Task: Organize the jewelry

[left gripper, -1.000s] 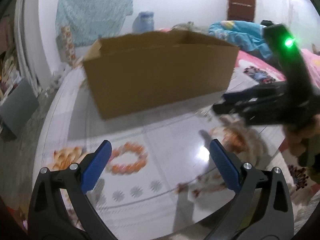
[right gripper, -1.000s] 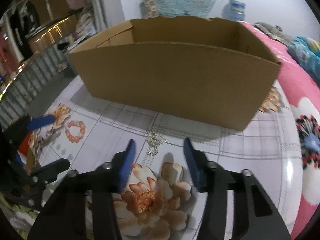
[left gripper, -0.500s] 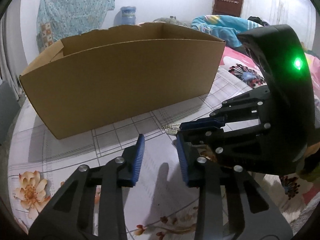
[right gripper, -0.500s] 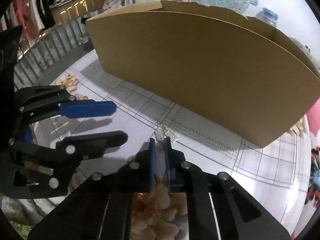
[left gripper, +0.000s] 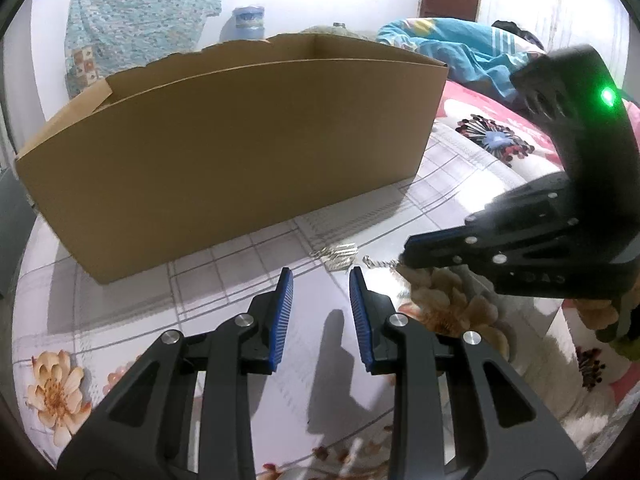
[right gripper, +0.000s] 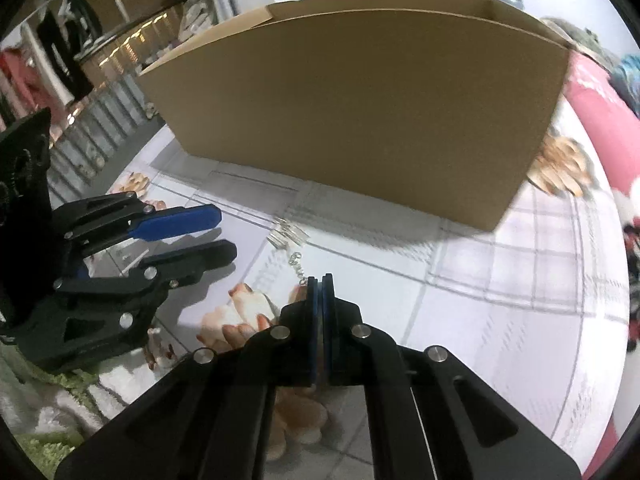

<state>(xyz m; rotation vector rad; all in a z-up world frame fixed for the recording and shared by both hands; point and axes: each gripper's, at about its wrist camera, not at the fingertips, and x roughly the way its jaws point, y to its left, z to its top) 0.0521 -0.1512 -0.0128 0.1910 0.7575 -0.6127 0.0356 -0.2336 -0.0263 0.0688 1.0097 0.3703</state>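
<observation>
The box is matt brown cardboard. The table has a glossy, smooth printed cover. The chain is shiny silvery metal.

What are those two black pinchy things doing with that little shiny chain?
A person is tidying jewelry with a gripper in each hand. The right gripper has pinched shut on one end of a silver chain that lies on the flowered tablecloth in front of a big cardboard box. The left gripper sits beside it, part open with nothing between its blue pads. The chain is not yet in the box.

Brown box, floral checked tablecloth
</observation>
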